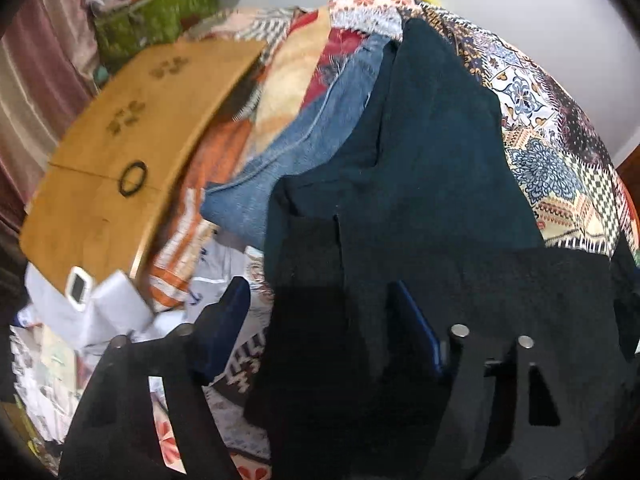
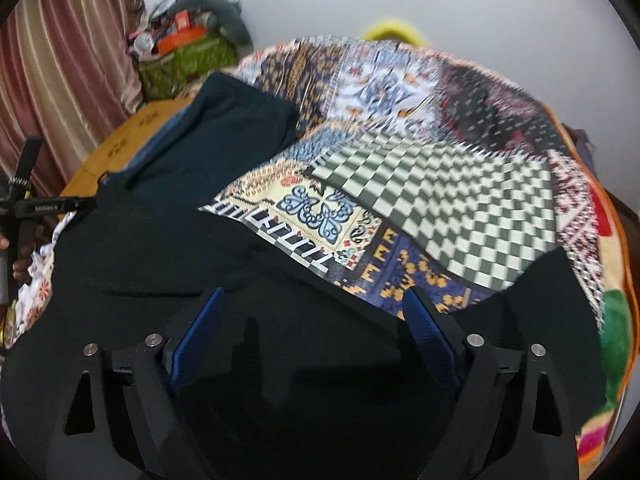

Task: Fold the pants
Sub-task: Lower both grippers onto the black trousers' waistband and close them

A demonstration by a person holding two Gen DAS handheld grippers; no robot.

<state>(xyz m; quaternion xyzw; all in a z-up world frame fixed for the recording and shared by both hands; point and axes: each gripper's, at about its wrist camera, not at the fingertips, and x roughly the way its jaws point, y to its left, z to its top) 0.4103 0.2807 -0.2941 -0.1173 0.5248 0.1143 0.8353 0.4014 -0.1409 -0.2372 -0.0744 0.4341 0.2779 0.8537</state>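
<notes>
Dark teal-black pants (image 1: 424, 152) lie on a patchwork bedspread (image 1: 532, 120), legs running away from me. In the left wrist view my left gripper (image 1: 320, 300) is open, its blue pads (image 1: 224, 320) either side of the near waist end, cloth lying between them. In the right wrist view the pants (image 2: 224, 152) stretch to the upper left. My right gripper (image 2: 312, 312) is open with blue fingertips (image 2: 420, 312) over the dark cloth at the near edge. The left gripper's handle (image 2: 24, 208) shows at the far left.
Blue jeans (image 1: 304, 140) lie left of the dark pants. A wooden board (image 1: 132, 152) with a black hair tie (image 1: 134, 178) sits at left, with a white device (image 1: 78, 288) and papers below it. A green basket (image 2: 184, 64) of clutter stands by the curtain (image 2: 60, 60).
</notes>
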